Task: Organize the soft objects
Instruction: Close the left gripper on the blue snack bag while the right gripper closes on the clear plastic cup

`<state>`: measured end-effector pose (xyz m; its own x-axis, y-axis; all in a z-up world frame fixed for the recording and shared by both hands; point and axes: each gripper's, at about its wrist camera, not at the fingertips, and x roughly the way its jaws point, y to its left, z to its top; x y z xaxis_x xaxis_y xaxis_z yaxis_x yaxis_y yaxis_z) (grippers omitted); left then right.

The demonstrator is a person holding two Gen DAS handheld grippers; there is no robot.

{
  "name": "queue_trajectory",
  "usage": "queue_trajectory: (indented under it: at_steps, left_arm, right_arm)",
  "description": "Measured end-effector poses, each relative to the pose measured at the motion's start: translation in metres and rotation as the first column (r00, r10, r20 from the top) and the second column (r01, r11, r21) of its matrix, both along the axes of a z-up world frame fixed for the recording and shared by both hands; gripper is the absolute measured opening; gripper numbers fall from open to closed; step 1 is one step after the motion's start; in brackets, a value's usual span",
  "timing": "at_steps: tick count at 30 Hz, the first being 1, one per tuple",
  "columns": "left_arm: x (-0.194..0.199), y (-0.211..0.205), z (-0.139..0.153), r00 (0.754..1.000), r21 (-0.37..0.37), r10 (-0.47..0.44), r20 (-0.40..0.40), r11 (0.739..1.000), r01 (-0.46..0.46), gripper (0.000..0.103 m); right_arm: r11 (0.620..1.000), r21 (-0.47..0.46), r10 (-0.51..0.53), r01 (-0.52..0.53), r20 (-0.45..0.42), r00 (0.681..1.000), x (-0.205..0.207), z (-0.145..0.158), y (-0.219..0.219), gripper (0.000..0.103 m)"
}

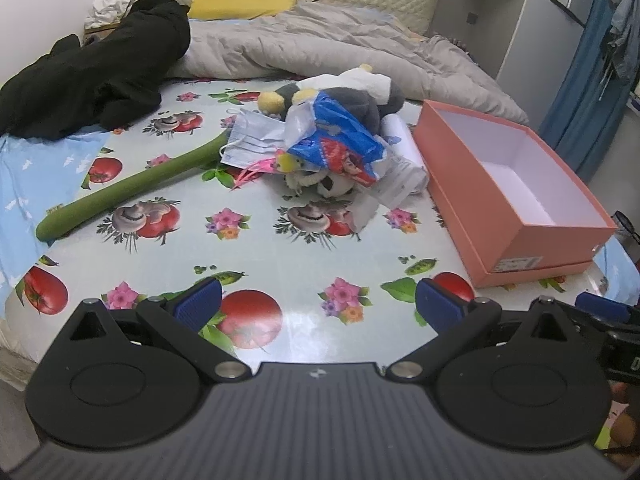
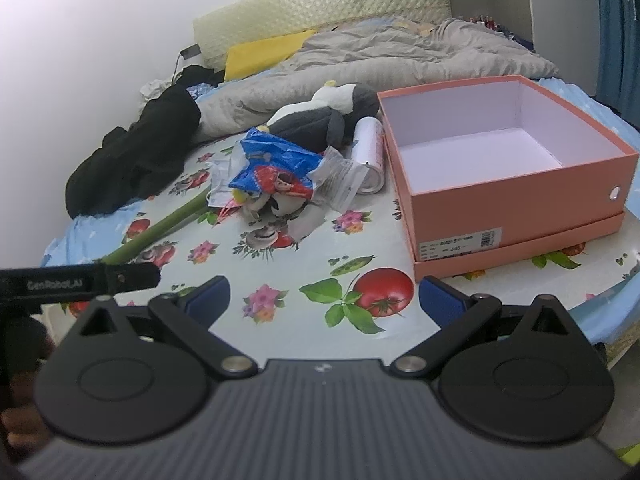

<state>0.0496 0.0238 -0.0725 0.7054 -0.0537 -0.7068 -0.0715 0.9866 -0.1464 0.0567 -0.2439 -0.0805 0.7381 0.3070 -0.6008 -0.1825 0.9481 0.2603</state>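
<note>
A pile of soft things lies mid-table: a grey-and-white plush penguin (image 1: 352,92) (image 2: 320,116), a blue-and-red plastic bag (image 1: 340,140) (image 2: 272,168), a face mask (image 1: 252,136), a small football plush (image 1: 334,188) and a long green plush stem (image 1: 120,192) (image 2: 160,228). An empty open pink shoebox (image 1: 516,236) (image 2: 516,204) stands to the right. My left gripper (image 1: 318,304) is open and empty, near the table's front edge. My right gripper (image 2: 324,300) is open and empty, in front of the box.
The table has a fruit-and-flower print cloth (image 1: 280,248). A black garment (image 1: 100,76) and a grey quilt (image 1: 320,44) lie behind, with a yellow pillow (image 1: 240,2). A white roll (image 2: 368,152) lies beside the box. Blue curtains (image 1: 592,80) hang at right.
</note>
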Motion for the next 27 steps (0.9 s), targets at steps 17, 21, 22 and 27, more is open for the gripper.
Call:
queue_trajectory:
  at_steps: [17, 21, 22, 27]
  left_arm:
    - [0.083, 0.021, -0.033, 0.999, 0.043, 0.043, -0.011, 0.998, -0.043, 0.103]
    - [0.109, 0.027, -0.039, 0.999, 0.004, 0.051, -0.006, 0.999, -0.051, 0.103]
    - [0.116, 0.029, -0.040, 0.999, -0.004, 0.053, -0.003, 0.999, -0.053, 0.103]
    - [0.144, 0.034, -0.048, 0.999, -0.030, 0.054, 0.002, 0.998, -0.054, 0.103]
  right_arm:
    - [0.996, -0.010, 0.093, -0.093, -0.023, 0.995, 0.068, -0.027, 0.033, 0.097]
    - [0.993, -0.019, 0.118, -0.119, -0.036, 0.992, 0.088, -0.037, 0.043, 0.092]
    - [0.992, -0.016, 0.125, -0.126, -0.042, 0.991, 0.094, -0.040, 0.045, 0.088]
    - [0.988, -0.024, 0.150, -0.152, -0.069, 0.986, 0.123, -0.054, 0.058, 0.080]
